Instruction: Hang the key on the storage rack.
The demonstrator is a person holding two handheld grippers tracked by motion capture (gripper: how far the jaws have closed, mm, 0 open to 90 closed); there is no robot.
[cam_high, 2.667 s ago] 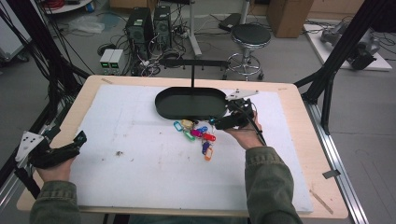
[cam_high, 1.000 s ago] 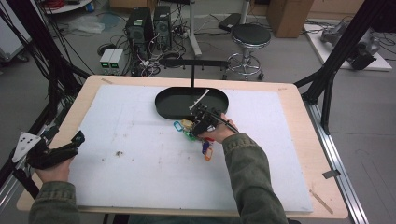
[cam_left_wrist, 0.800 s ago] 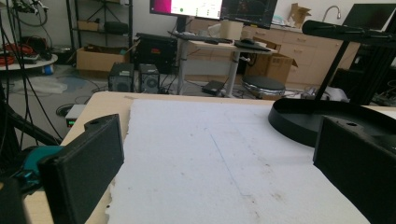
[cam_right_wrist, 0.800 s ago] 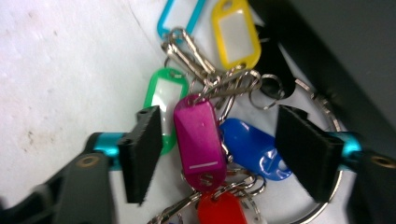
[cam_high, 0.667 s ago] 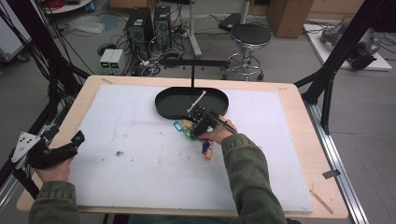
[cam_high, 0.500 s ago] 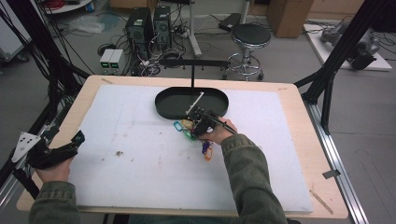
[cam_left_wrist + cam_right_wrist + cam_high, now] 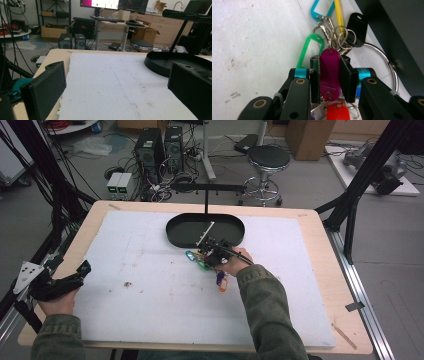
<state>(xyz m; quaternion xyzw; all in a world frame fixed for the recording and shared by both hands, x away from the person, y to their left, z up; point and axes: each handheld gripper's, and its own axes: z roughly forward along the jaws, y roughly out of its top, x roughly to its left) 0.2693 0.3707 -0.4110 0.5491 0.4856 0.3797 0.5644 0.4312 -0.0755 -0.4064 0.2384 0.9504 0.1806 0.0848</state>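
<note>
Pinching: right gripper (image 7: 330,77), jaws just closing, pads pressed on magenta plastic key tag (image 7: 330,75) | tag among bunch of coloured key tags (image 7: 210,265) on white foam mat (image 7: 150,285), beside black oval tray (image 7: 180,227) | left gripper (image 7: 117,95) spread, holding nothing, near mat's left edge

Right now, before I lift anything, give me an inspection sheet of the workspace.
Surface: white mat on a wooden table, some dark specks.
Job's things: bunch of coloured key tags on rings beside the black tray; magenta tag between the right jaws.
Clutter: nothing seen on the mat.
Grippers: right gripper jaws have just been closing, now pressed on the magenta tag; left gripper open, idle at the table's left edge.
Cables: tangle on the floor behind.
Surroundings: stool, computer towers.
</note>
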